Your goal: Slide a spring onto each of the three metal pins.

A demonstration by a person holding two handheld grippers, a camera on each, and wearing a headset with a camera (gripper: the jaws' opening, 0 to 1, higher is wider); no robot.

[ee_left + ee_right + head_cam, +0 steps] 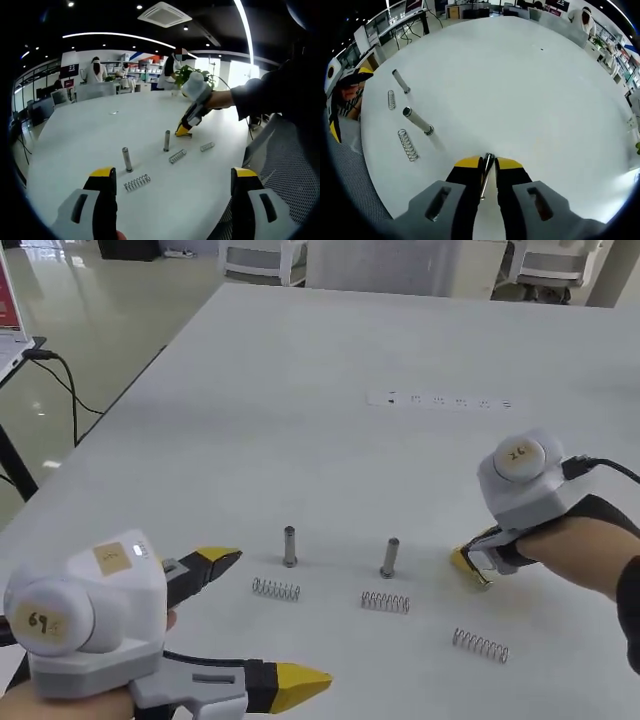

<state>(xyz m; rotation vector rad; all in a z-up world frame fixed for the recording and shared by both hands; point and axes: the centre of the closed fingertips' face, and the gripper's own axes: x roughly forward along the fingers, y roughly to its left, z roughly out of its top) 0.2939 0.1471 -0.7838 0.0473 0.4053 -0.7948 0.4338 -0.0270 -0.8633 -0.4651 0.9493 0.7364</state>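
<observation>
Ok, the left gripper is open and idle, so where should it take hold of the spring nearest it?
Probably the middle coils of the spring, coming down from above with the left gripper closing across its width. It lies flat on the table, so only its sides offer grip, and that leaves both ends free for the upright pin.

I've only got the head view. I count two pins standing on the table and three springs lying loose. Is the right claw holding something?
Observer: Yes. The right gripper view shows the right claw shut on a thin metal pin.
Operator: How does it sit in there?
Observer: Lengthwise between the jaws, with its end poking just past the front of the claw.
Operator: Is anyone near the table?
Observer: The left gripper view shows people standing beyond the far edge of the table.
</observation>
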